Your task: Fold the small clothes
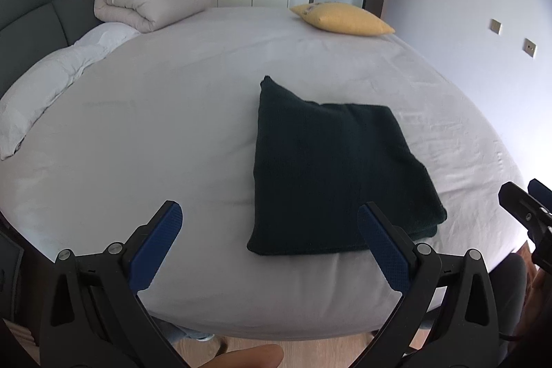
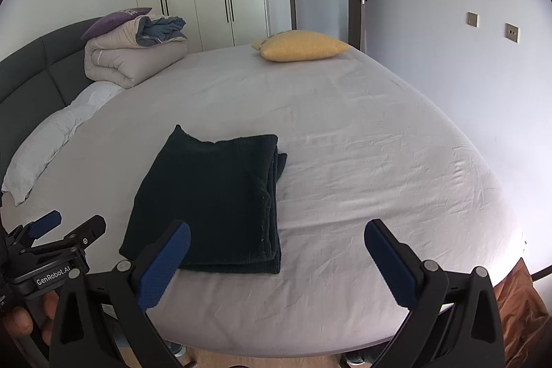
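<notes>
Lying folded on bed: dark garment, neat rectangle near front edge, stacked layers seen at its right side (right wrist view). Left gripper held above front edge, blue-padded fingers spread wide, nothing gripped. Right gripper likewise held apart, empty, garment just beyond its left finger. Yellow pillow set at far edge; rolled duvet stacked by headboard.

"GenRobot.AI" in white letters on the black body of the left tongs, no other readable text
</notes>
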Tool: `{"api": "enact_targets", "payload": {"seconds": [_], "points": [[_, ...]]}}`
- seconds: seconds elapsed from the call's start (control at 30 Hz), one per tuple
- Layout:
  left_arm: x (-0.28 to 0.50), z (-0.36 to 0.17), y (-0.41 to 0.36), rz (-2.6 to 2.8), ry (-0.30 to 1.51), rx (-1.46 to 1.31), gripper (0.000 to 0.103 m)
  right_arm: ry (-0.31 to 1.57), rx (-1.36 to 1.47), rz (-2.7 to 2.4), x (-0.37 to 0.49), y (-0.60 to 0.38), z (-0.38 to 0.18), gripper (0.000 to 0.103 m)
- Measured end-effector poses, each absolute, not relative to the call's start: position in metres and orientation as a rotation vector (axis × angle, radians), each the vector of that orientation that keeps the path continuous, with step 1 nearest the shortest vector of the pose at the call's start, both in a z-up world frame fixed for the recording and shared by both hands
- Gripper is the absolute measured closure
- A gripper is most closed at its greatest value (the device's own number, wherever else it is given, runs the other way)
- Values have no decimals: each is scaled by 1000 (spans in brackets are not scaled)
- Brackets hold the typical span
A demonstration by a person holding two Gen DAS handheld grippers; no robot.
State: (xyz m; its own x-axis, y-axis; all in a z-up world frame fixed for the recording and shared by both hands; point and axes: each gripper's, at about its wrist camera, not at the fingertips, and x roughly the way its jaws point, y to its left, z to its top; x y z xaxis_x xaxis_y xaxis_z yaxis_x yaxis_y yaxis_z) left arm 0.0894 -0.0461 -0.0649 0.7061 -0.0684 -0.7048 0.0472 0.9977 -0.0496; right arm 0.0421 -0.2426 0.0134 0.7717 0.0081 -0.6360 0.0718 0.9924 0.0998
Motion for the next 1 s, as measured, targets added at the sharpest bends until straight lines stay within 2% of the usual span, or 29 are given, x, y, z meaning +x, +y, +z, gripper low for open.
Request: {"api": "enact_targets", "payload": {"seconds": [1.0], "points": [[99,-90,-50,-59,830,-19,0,789,94,-27,50,-230,-14,0]]}}
